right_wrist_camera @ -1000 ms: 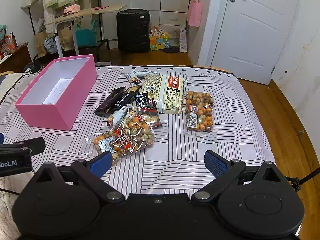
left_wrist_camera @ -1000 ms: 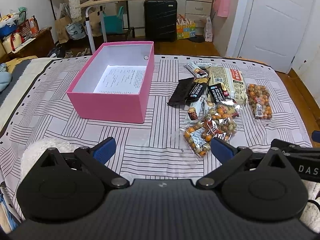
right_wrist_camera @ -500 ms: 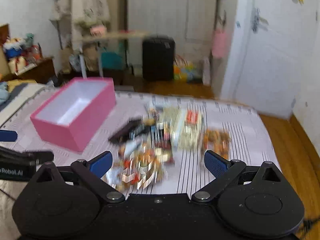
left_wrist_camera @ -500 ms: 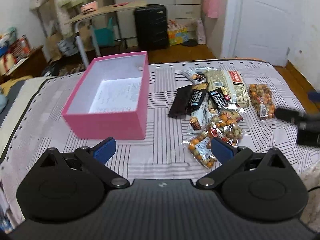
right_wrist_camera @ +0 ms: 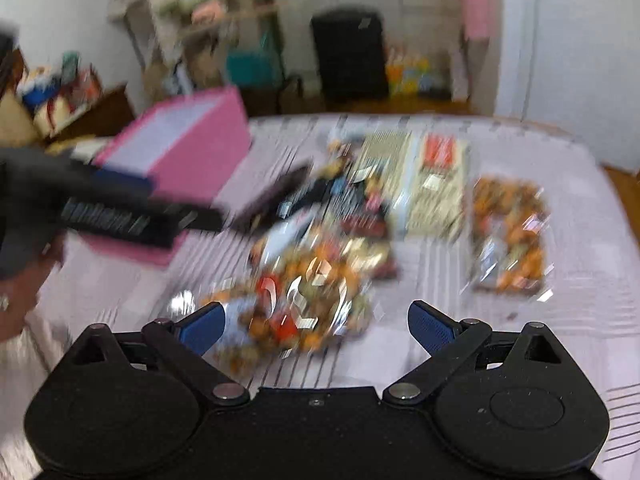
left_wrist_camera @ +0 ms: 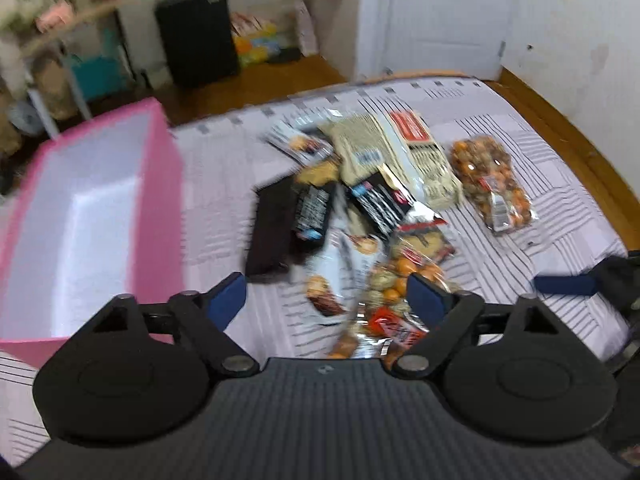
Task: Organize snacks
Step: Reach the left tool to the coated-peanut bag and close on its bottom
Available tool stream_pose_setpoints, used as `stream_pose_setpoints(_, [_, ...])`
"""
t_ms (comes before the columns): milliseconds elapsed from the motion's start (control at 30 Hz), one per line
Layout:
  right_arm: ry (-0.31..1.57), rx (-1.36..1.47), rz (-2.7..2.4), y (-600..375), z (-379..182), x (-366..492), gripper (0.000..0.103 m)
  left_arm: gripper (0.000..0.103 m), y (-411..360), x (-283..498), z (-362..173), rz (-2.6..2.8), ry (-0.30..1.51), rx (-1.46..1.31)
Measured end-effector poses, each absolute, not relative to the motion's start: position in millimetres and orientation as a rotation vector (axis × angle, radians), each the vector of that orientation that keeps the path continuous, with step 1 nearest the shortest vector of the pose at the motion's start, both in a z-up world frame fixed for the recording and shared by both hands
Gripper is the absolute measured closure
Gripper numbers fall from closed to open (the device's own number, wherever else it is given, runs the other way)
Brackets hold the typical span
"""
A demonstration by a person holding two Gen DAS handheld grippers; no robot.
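Snack packets lie heaped on the striped bedcover: a beige pack (left_wrist_camera: 396,156), dark bars (left_wrist_camera: 272,228), a white packet (left_wrist_camera: 344,276) and a clear bag of mixed nuts (left_wrist_camera: 396,312). A second nut bag (left_wrist_camera: 492,188) lies apart on the right. The pink box (left_wrist_camera: 160,184) stands open to the left. My left gripper (left_wrist_camera: 326,298) hovers over the white packet and the mixed nuts, its jaws closing without pressing on anything. My right gripper (right_wrist_camera: 316,324) is open above the mixed nut bag (right_wrist_camera: 304,292). The view is blurred.
A black suitcase (left_wrist_camera: 196,32) and a white door (left_wrist_camera: 440,16) stand beyond the bed. The bed's wooden edge (left_wrist_camera: 580,152) runs along the right. One blue finger (left_wrist_camera: 564,284) of the right gripper enters at the right. A person's hand (right_wrist_camera: 16,304) shows at the left.
Both grippers have come down and closer to the snack pile. The left one swung right, away from the pink box, and its jaws stand narrower than before.
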State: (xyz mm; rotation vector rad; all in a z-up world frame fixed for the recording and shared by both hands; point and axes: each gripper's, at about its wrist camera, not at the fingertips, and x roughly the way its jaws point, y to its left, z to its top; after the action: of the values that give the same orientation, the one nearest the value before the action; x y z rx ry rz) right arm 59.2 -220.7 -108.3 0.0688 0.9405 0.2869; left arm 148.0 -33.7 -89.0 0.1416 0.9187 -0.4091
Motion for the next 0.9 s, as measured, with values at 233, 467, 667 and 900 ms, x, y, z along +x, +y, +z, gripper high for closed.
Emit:
stream_pose_setpoints(233, [1.122,0.297,0.433,-217.0,-151.0,77.8,0.010,0.055,-30.4,165.0,-132.8,-0.460,1.061,0.067])
stream_pose_setpoints(467, [1.151,0.338,0.453,-206.8,-161.9,73.0,0.010,0.058,-33.0,173.5,-157.3,-0.514,1.173,-0.019])
stream_pose_setpoints(667, [1.146,0.343,0.317,-214.3,-164.9,77.3,0.008,0.063,-37.5,158.8,-169.2,-0.618,1.309,-0.121])
stream_pose_setpoints(900, [1.120,0.101,0.265,-181.3,-169.1,64.5,0.000,0.063,-39.3,153.5,-185.7,-0.596,1.372,-0.203])
